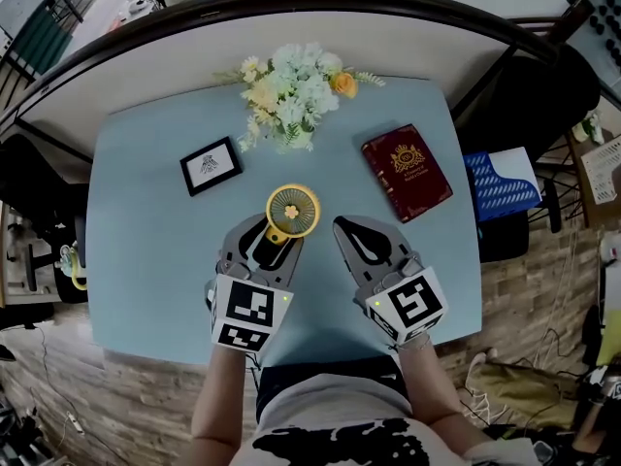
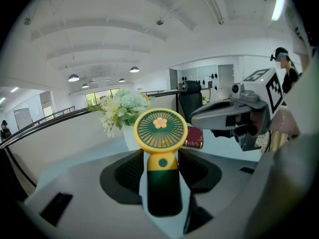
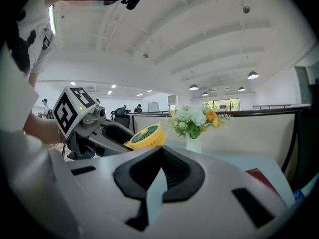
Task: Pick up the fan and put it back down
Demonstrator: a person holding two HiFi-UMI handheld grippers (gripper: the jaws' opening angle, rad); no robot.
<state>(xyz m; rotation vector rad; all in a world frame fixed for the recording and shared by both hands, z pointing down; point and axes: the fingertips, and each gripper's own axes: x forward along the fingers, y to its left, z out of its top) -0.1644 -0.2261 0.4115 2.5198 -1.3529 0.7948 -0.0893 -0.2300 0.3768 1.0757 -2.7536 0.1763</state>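
At the left, a framed picture (image 1: 211,166) lies on the blue table (image 1: 136,260). The left gripper (image 1: 270,244) grips the fan (image 1: 292,211) by its yellow-and-green handle, jaws partly open around it and pads pressed to both sides. The fan's head tilts toward the flowers (image 1: 294,95). Whether its base touches the table cannot be told. This looks like the carrying or setting-down step. Next, the fan needs its base standing flat before the jaws let go. The right gripper (image 1: 347,229) is closed and empty, near the red book (image 1: 407,171).

Empty right claw (image 3: 160,150), jaws together; yellow fan (image 3: 146,136) in left claw (image 3: 122,138).
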